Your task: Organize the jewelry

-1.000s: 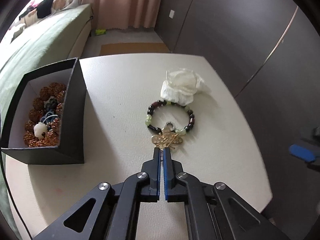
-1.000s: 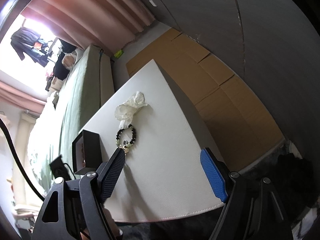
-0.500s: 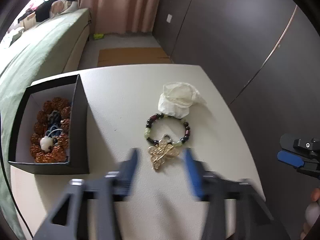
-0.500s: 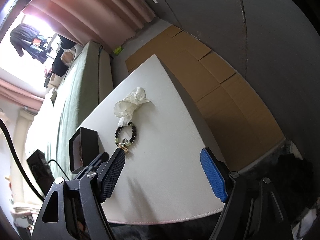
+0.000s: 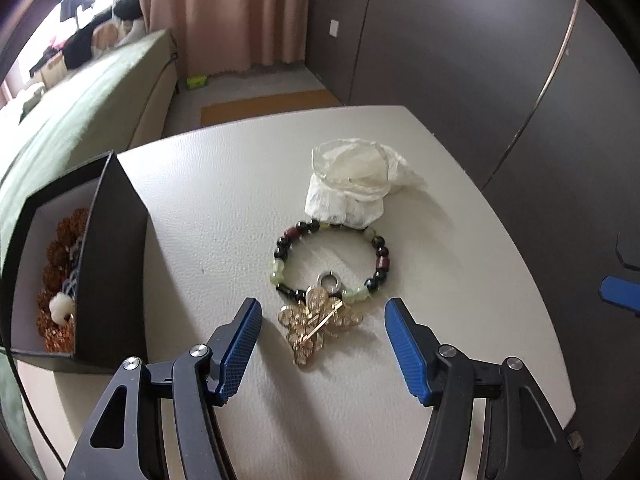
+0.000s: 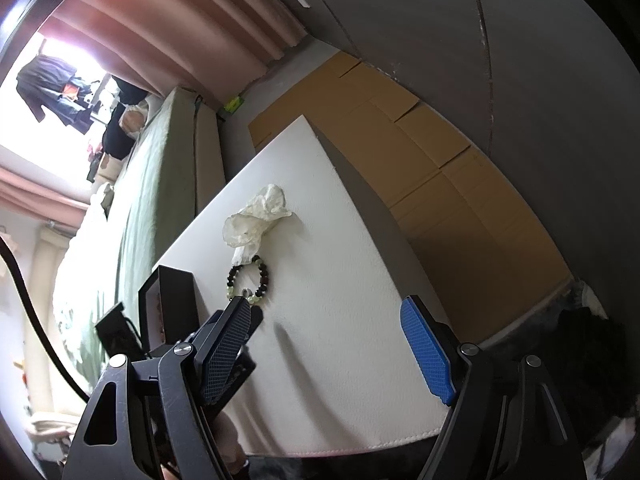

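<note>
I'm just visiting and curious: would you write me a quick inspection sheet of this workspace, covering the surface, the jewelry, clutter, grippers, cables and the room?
Surface: white table, textured top.
Job's things: beaded bracelet flat on the table; gold brooch touching its near edge; black box at left holding brown beads.
Clutter: crumpled tissue against the bracelet's far side.
Grippers: left gripper open, straddling the brooch; right gripper open, empty, off to the side.
Cables: black cable at left.
Surroundings: green sofa, pink curtain, dark wall panels.

Bare table lies between black box and beaded bracelet (crumpled tissue touching its far side).
</note>
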### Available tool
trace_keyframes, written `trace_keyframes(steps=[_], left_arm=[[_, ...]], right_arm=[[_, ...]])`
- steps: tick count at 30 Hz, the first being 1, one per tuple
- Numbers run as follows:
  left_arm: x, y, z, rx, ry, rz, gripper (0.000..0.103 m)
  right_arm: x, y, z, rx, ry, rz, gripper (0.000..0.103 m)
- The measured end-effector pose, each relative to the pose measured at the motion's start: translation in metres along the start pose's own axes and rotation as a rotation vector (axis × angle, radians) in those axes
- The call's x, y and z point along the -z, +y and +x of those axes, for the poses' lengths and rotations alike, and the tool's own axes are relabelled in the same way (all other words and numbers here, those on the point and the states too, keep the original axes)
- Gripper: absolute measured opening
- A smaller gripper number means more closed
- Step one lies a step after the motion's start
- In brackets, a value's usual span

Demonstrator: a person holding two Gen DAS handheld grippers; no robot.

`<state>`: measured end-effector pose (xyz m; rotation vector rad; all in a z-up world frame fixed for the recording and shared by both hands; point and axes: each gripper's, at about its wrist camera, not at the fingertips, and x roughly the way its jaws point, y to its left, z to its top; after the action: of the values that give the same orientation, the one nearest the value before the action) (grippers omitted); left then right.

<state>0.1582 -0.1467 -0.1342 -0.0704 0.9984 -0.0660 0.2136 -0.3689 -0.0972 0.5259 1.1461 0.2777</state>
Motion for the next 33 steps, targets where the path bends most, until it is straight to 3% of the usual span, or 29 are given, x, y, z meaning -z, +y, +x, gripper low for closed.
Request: trace_keyframes(steps=[2,4,5,6,13,21,33], left_arm=[[0.0,-0.001,0.001,-0.007,-0.004,0.001,0.065],[0.001,-0.001,0.0,-0.023,-0.012,0.004,0.055],[0.001,0.0,0.0,-0.043,-0.014,0.01,0.045],[0.001,0.001,-0.001,-0.043,-0.013,0.009,0.044],[0.003,0.017,-0.018,0.016,-0.02,-0.031,0.044],[0.0,0.044,-0.068,0.059,-0.097,-0.09,0.044],[-0.007,0.092,-0.111,0.068,-0.189,-0.191,0.044]], right_arm=[[0.0,0.001,0.001,-0.002,0.0,-0.001,0.078],[-0.001,0.001,0.001,-0.004,0.001,0.0,0.078],[-0.001,0.002,0.001,-0.004,0.002,-0.001,0.078],[-0.001,0.002,0.001,-0.002,0.003,-0.003,0.078],[0.002,0.008,0.003,0.016,0.008,-0.015,0.078],[0.009,0.018,0.007,0.042,0.003,-0.041,0.078],[0.01,0.033,0.021,0.027,-0.035,-0.097,0.078]])
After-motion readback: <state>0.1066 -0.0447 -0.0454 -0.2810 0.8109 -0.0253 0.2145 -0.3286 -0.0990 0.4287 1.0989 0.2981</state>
